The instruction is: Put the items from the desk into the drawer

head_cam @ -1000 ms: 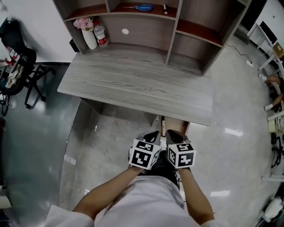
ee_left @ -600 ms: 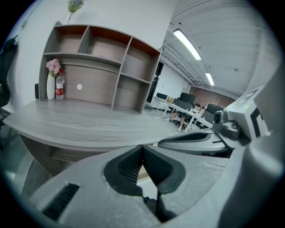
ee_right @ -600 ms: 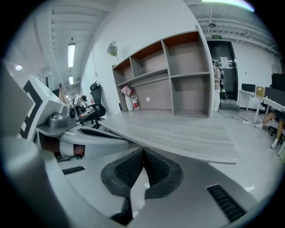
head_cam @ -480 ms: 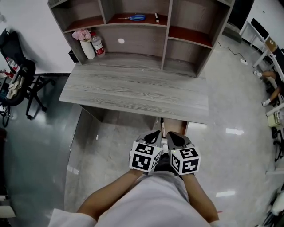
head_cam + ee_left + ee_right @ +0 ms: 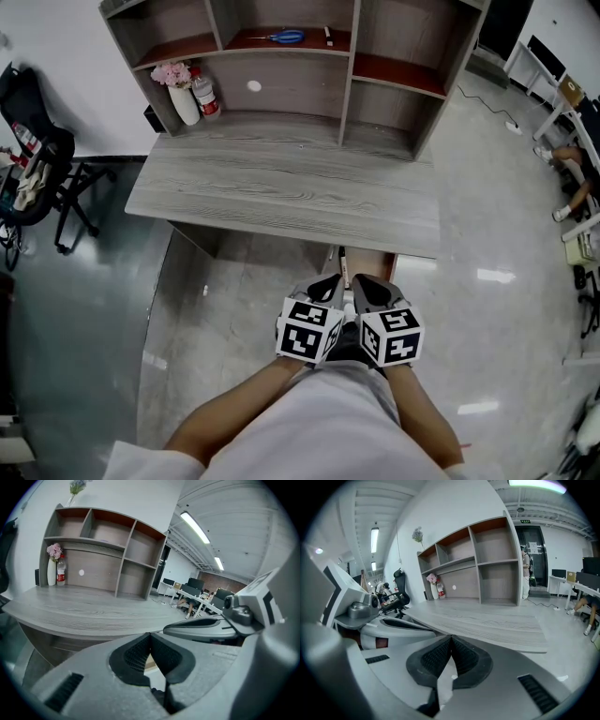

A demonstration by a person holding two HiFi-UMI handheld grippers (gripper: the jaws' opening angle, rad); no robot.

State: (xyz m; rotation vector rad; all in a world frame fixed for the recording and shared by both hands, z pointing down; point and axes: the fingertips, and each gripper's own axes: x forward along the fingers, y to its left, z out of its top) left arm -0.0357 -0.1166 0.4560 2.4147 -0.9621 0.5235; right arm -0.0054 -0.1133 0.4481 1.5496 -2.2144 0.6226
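A grey wooden desk [image 5: 281, 192] carries a shelf unit [image 5: 347, 70] at its back. A white vase of pink flowers [image 5: 181, 92] and a red-labelled bottle [image 5: 205, 94] stand at the desk's back left. Blue scissors [image 5: 286, 37] and a small stick-like item [image 5: 328, 36] lie on an upper shelf. Under the desk's front edge part of a brown drawer unit [image 5: 373, 265] shows. My left gripper [image 5: 327, 285] and right gripper [image 5: 365, 285] hang side by side in front of the desk, close to my body, both shut and holding nothing. The left gripper's jaws [image 5: 150, 637] and the right gripper's jaws [image 5: 451, 641] press together.
A black office chair [image 5: 37, 155] with a bag stands left of the desk. At the far right are white desks [image 5: 553, 70] and a seated person's legs [image 5: 567, 183]. Glossy grey floor [image 5: 216, 309] lies between me and the desk.
The head view has drawn back slightly from the desk. Both grippers stay shut and side by side, almost unmoved.
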